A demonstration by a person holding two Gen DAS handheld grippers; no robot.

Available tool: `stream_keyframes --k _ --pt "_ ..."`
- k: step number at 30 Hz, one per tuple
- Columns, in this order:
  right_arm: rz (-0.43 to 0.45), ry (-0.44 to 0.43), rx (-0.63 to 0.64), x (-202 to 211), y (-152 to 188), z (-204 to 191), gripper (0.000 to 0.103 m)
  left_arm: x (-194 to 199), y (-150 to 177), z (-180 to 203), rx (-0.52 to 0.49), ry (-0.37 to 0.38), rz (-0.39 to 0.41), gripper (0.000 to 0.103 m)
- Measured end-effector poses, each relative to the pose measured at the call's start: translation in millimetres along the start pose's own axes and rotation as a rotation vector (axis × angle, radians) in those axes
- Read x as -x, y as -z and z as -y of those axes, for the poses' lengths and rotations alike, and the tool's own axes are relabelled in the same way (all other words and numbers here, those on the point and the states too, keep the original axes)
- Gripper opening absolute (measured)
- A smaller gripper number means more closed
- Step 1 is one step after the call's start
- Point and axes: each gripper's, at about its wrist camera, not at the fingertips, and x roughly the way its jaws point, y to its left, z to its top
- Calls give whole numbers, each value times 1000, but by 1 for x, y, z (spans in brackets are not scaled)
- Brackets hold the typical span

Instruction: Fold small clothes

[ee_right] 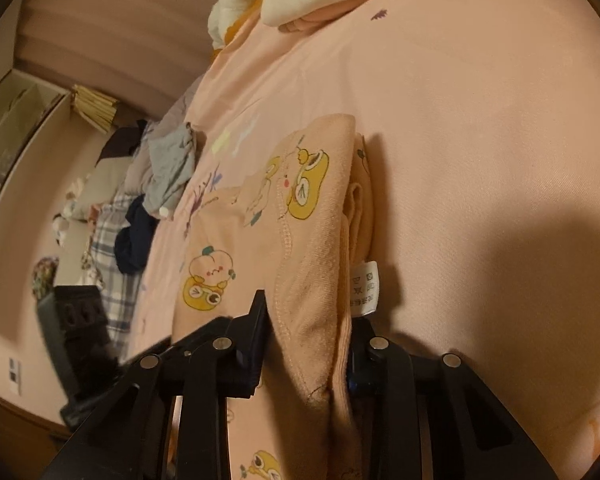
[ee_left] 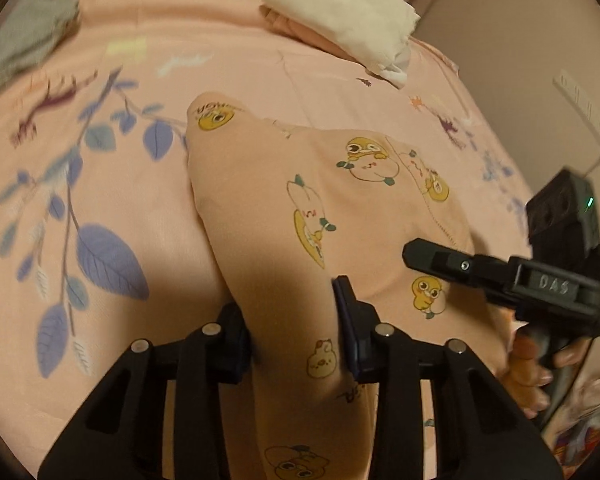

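While the pink bedsheet (ee_left: 228,40) spreads wide beneath everything, your peach cartoon-print garment (ee_left: 300,200) lies on it, with folded white and pink clothes (ee_left: 340,20) beyond. Your left gripper (ee_left: 292,320) clamps one bunched fold of it. Your right gripper (ee_right: 308,344) pinches its thick hem just beside the care label (ee_right: 365,288).
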Motion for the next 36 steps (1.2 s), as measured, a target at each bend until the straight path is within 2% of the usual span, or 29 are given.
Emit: stream_keyframes --k 9,16,21,28,32,36 --pt "0 -7 -16 1 -1 4 32 -4 0 -10 12 -4 9 34" --pt "47 34 20 15 6 -14 30 17 2 5 -38 -67 36 30" --pt "90 34 77 34 12 -44 30 58 1 9 -74 -76 104 30" --pt "137 -3 154 59 16 -105 29 126 -6 -5 -36 -43 172 30" --pt "149 -27 218 65 18 -145 29 171 -2 -13 -40 -93 241 30" --pt "152 -55 275 57 23 -177 29 199 3 -35 -21 -128 273 30"
